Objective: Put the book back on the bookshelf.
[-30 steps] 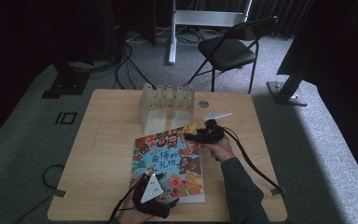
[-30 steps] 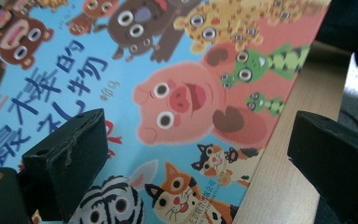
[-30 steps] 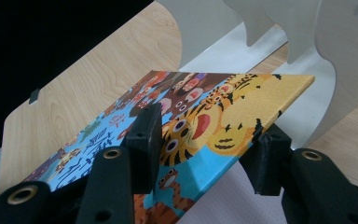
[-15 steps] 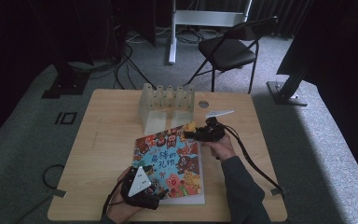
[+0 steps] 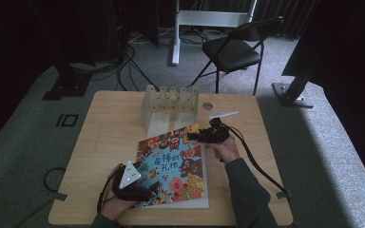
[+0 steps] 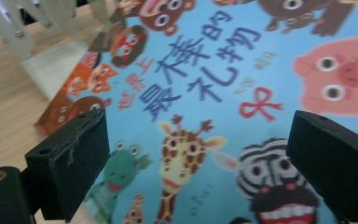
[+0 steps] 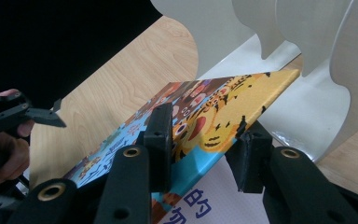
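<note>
A picture book point(image 5: 173, 164) with cartoon animals lies on the wooden table point(image 5: 104, 137). My right gripper point(image 5: 197, 134) is at its far right corner. There the front cover point(image 7: 214, 116) is raised off a white page point(image 7: 205, 200) and stands aslant between the jaws point(image 7: 200, 144). They have just been closing, and a pad touches the cover on each side. My left gripper point(image 5: 145, 190) hovers open over the book's near left part point(image 6: 200, 116), jaws wide apart point(image 6: 200, 172) with nothing between them. Farther off in the right gripper view is the left hand point(image 7: 4, 140).
A white slotted rack point(image 5: 168, 104) stands behind the book, close to the raised corner point(image 7: 307, 51), and its edge is in the left gripper view point(image 6: 28, 28). A small round disc point(image 5: 207, 105) lies beside it. A black chair point(image 5: 233, 52) and cables are on the floor beyond.
My left gripper has moved left along the book's near edge, from its middle toward the near left corner. The right gripper has stayed at the far right corner.
</note>
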Demonstrator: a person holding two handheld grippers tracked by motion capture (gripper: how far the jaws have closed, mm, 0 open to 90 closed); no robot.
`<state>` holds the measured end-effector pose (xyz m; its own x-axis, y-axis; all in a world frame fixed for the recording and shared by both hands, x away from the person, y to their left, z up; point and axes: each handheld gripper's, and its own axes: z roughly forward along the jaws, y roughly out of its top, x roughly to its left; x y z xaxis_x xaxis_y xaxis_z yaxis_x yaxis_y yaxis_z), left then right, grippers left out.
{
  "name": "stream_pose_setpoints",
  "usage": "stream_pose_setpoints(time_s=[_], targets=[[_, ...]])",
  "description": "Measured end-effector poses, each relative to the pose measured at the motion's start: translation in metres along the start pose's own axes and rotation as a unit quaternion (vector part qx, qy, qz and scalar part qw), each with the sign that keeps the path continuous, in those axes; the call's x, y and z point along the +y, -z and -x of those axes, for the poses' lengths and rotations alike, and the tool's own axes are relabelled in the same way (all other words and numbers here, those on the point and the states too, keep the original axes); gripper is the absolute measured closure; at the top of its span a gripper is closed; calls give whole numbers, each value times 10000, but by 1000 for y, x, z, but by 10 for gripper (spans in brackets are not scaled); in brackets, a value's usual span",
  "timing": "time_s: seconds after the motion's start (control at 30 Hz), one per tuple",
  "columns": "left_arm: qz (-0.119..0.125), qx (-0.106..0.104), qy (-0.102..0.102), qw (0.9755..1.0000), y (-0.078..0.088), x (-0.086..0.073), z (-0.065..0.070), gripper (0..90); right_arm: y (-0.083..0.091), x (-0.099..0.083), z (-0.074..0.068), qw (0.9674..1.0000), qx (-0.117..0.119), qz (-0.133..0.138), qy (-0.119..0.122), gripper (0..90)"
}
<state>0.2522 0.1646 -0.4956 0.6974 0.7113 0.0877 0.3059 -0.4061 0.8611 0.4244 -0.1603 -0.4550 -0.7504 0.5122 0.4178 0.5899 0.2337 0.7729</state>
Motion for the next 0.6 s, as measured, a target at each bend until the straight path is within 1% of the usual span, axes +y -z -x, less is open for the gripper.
stream_pose_setpoints(time_s=[0.17, 0.27, 0.33, 0.53, 0.6], targets=[[-66, 116, 43, 9999, -2, -3, -7, 61, 1, 0, -1, 9999, 24, 64, -103, 658], [-124, 155, 80, 9998, -3, -5, -12, 61, 2, 0, -3, 9999, 22, 101, -108, 664], [-114, 184, 100, 9997, -2, -5, -14, 61, 4, 0, -4, 9999, 23, 125, -100, 668], [-151, 238, 123, 9995, -1, -6, -18, 61, 6, 0, -8, 9998, 2, 176, -101, 675], [-127, 257, 142, 9995, 0, -6, -19, 61, 7, 0, -9, 9998, -6, 189, -102, 677]])
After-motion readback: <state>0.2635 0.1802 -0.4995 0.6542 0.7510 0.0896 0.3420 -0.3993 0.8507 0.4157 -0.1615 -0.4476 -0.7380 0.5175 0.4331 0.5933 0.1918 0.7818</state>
